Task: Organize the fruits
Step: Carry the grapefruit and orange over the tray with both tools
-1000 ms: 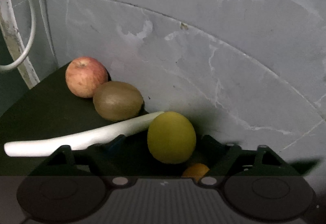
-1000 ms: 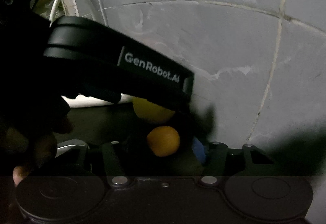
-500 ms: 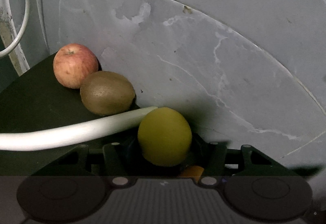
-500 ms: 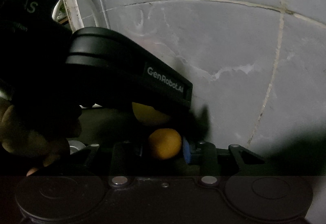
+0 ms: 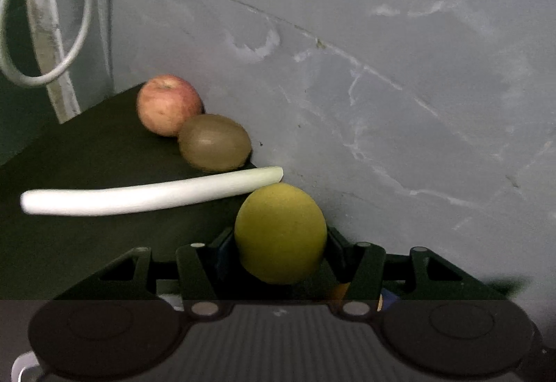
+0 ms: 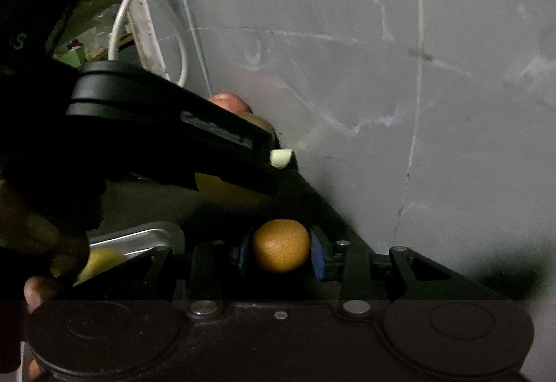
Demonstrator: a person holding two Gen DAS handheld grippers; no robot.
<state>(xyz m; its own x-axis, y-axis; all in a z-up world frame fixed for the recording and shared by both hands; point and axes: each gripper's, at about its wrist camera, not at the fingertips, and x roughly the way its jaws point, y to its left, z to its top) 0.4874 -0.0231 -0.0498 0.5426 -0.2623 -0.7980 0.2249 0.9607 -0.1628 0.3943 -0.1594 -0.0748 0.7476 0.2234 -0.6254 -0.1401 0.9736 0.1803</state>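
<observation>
Gripping with both tools at once, I have a fruit clamped in each. Off to the far left of my left gripper (image 5: pixel 280 253) a white leek stalk (image 5: pixel 146 195) lies across the dark mat (image 5: pixel 87 146), its cut end reaching toward the grey wall (image 5: pixel 382 69). Ahead and left of the fingers, a red apple (image 5: pixel 168 105) and a brown kiwi (image 5: pixel 214 143) sit touching each other against that wall, the kiwi just beyond the stalk. Between the left fingers sits the yellow lemon (image 5: pixel 280 232), both pads pressed to its sides, its top just below the stalk's cut end.

From the right gripper (image 6: pixel 281 251) view, a metal tray (image 6: pixel 139 241) lies to the lower left, with a pale yellow-green fruit (image 6: pixel 100 262) in it, half hidden behind my hand (image 6: pixel 45 243). The left tool's black body crosses ahead and above, covering most of the lemon. Directly between the right fingers is the small orange (image 6: pixel 281 246), the blue pads shut against both sides of it. To the right of the tool there is only mat edge and wall.
</observation>
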